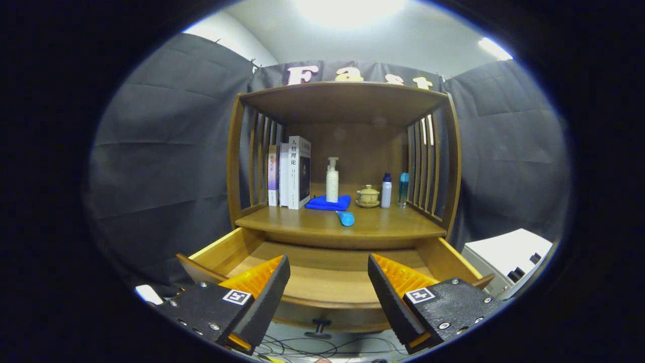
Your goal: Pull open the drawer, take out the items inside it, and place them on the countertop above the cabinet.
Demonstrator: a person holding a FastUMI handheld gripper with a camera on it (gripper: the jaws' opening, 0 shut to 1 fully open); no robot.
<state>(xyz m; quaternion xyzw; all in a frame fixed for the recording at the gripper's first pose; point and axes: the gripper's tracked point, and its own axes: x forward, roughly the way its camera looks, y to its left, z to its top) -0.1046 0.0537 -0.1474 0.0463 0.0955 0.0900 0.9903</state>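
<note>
A wooden cabinet stands ahead with its drawer (327, 282) pulled out toward me; the bare wooden floor of the drawer shows between and beyond my fingers. A small dark knob (320, 326) sticks out of the drawer front, low between the fingers. On the countertop (393, 229) above the drawer lie a blue cylinder-shaped item (346, 218) and a folded blue cloth (328, 203) with a white pump bottle (332, 180) standing on it. My gripper (328, 290) hangs open over the drawer's front, nothing between its fingers.
Several books (291, 174) stand at the countertop's left. A lidded tea cup (368, 196), a white bottle (386, 191) and a teal bottle (403, 189) stand at its right. Slatted side walls and a top board enclose the countertop. A white box (509, 254) sits right of the cabinet; cables lie on the floor.
</note>
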